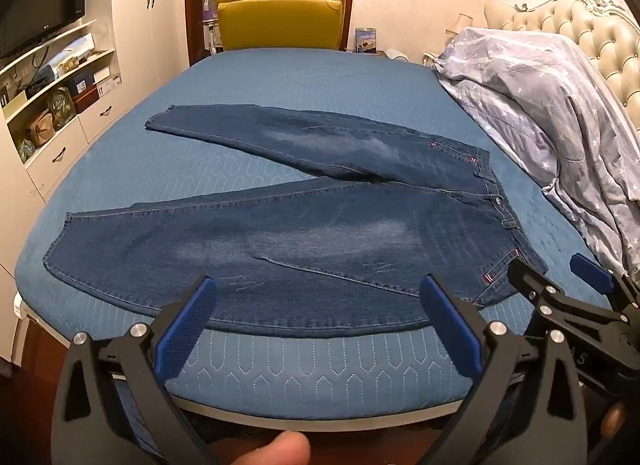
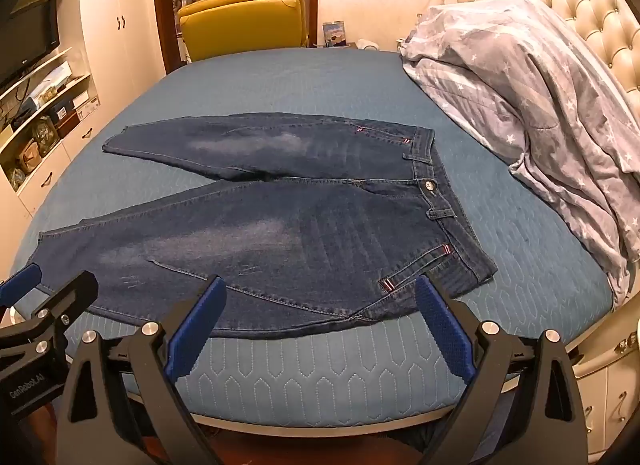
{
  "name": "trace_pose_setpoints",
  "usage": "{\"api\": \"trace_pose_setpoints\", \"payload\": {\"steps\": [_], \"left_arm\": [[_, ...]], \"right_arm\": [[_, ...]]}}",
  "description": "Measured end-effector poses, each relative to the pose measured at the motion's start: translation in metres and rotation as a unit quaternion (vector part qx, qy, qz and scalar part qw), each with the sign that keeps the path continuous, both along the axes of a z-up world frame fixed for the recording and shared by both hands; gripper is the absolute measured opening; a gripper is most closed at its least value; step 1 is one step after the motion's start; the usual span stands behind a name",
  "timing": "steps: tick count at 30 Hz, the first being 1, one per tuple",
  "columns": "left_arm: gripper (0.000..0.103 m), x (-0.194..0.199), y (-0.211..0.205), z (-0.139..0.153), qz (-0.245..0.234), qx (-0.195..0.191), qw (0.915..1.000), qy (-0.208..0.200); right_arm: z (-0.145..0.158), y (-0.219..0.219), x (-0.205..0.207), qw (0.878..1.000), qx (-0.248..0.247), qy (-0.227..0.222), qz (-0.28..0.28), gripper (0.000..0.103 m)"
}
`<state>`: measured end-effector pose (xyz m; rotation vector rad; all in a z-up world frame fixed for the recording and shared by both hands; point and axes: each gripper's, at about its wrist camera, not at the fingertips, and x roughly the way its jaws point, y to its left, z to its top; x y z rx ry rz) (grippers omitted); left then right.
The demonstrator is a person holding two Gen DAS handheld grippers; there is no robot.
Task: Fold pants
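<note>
Nothing is folded yet: the jeans (image 1: 304,225) lie flat on the bed (image 1: 320,77), legs spread leftward, waistband right. Left claw (image 1: 316,325) and right claw (image 2: 320,321) hover released at the near edge.

Both views are lit by warm, fairly dim indoor light. Straight lines are bent strongly by the fisheye, and the corners are blackened by vignetting.

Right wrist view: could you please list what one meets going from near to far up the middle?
right gripper → near pant leg → far pant leg → bare blue bedspread → yellow chair.
</note>
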<state>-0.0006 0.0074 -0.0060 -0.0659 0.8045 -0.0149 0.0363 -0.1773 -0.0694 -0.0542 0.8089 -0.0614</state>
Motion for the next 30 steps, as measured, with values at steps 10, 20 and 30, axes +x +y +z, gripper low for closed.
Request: {"api": "trace_pose_setpoints", "payload": {"steps": [10,20,30], "left_arm": [[0.102,-0.0020,-0.0019,-0.0010,0.005,0.005,1.0000,-0.001],[0.102,-0.0002,0.0013,-0.0005,0.012,0.006,0.9999,-0.001],[0.102,0.0006,0.0023,0.0009,0.013,0.007,0.9999,0.002]], "right_arm": [[-0.0026,-0.0022,-0.0001,1.000,-0.002,-0.003,0.002,0.092],[-0.0021,-0.0021,-0.0010,1.000,-0.004,-0.005,0.001,0.092],[-0.0031,-0.0023,-0.0010,1.000,-0.005,-0.004,0.001,0.092]]}}
